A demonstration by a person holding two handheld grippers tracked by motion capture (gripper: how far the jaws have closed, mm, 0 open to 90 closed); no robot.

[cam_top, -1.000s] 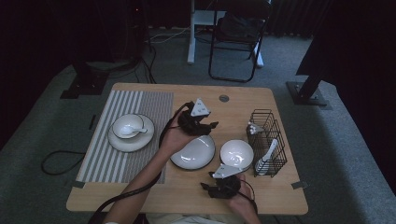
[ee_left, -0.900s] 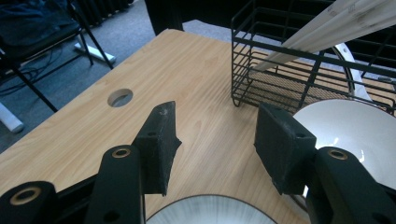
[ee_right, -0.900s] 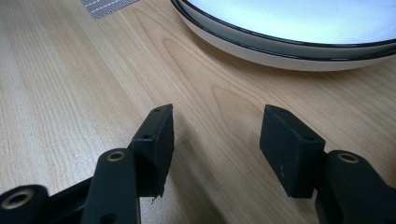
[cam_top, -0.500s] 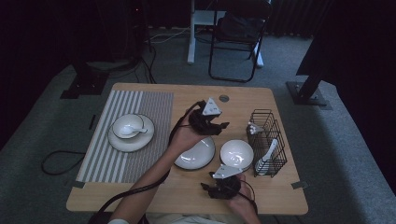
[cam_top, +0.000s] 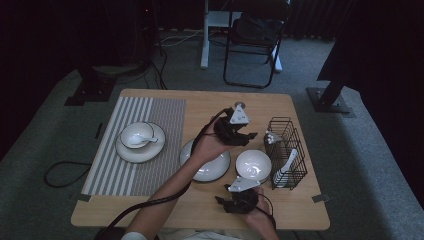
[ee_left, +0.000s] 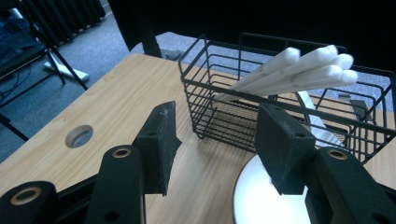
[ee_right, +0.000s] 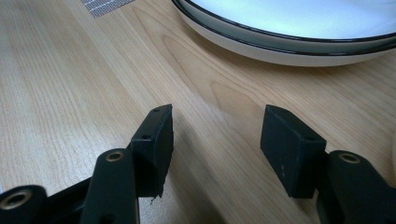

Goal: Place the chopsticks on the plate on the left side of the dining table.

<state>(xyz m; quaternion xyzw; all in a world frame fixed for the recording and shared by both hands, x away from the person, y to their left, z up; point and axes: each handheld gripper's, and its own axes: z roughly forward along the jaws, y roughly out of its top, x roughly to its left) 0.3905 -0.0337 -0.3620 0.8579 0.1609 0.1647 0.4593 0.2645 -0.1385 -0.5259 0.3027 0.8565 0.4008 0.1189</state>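
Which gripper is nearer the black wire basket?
Left. The left gripper hovers just beside the black wire basket, facing it; the right gripper rests at the table's near edge.

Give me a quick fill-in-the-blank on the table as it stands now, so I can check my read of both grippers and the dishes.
1. The white spoons stand in a black wire ____.
2. The left gripper has its jaws ____, with nothing between them.
3. On the striped placemat, the small bowl sits on a ____.
4. The right gripper hovers over bare ____ near a plate.

Missing words: basket; open; plate; tabletop
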